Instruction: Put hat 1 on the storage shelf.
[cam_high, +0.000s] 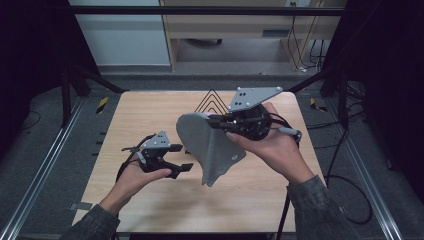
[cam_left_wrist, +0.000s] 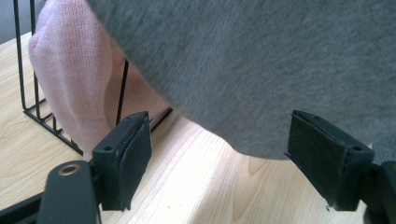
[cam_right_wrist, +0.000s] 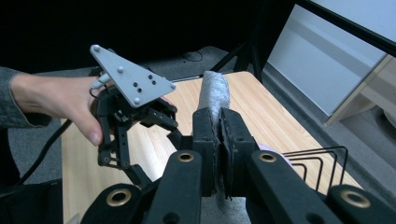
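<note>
In the high view, the right hand-held gripper (cam_high: 216, 121) is lifted over the middle of the tabletop (cam_high: 150, 112), clenched on the top edge of one grey cloth (cam_high: 210, 147). The cloth hangs down from the jaws, spreading to the left and toward the near side, its lower tip close to the wood. The left hand-held gripper (cam_high: 182, 157) sits lower and to the left, resting in the person's palm with its jaws spread apart and nothing between them; its tips point toward the cloth's left edge, just beside it. Behind the cloth, at the far side of the tabletop, stands one black wire rack (cam_high: 210, 102), partly covered by the cloth and the right hand-held gripper.

In the left gripper view, the two black jaws stand wide apart with bare wood between them. The grey cloth (cam_left_wrist: 261, 60) hangs just ahead and above, its lower edge dipping between the jaw tips without touching either pad as far as can be seen. To the left, one pink cloth (cam_left_wrist: 70, 70) is draped on the wire rack (cam_left_wrist: 28, 93).

In the right gripper view, the two jaws are pressed together on a fold of the grey cloth (cam_right_wrist: 214, 93), which sticks up beyond the tips. The left hand-held gripper (cam_right_wrist: 175, 130) shows to the left, held in a hand (cam_right_wrist: 60, 100), jaws parted. The wire rack (cam_right_wrist: 322, 161) shows at the right, with a small patch of pink at its base.
</note>
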